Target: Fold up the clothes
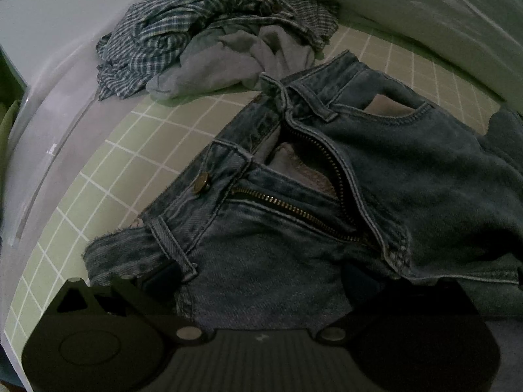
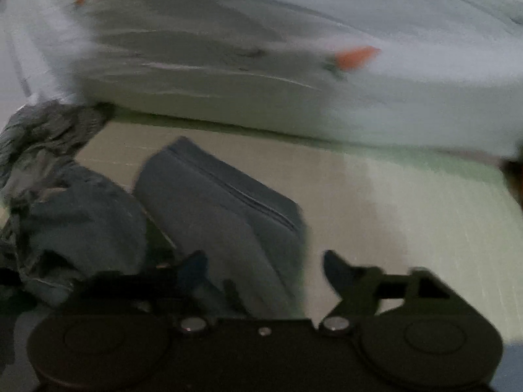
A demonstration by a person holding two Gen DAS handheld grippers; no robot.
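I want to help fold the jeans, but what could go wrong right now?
1. The jeans have their zipper open and the front flap spread, so a fold here may turn out lumpy.
2. The plaid shirt and grey garment sit bunched close to the waistband; pulling the jeans might drag them along.
3. The right wrist view is blurred, so the trouser leg could slip or twist.
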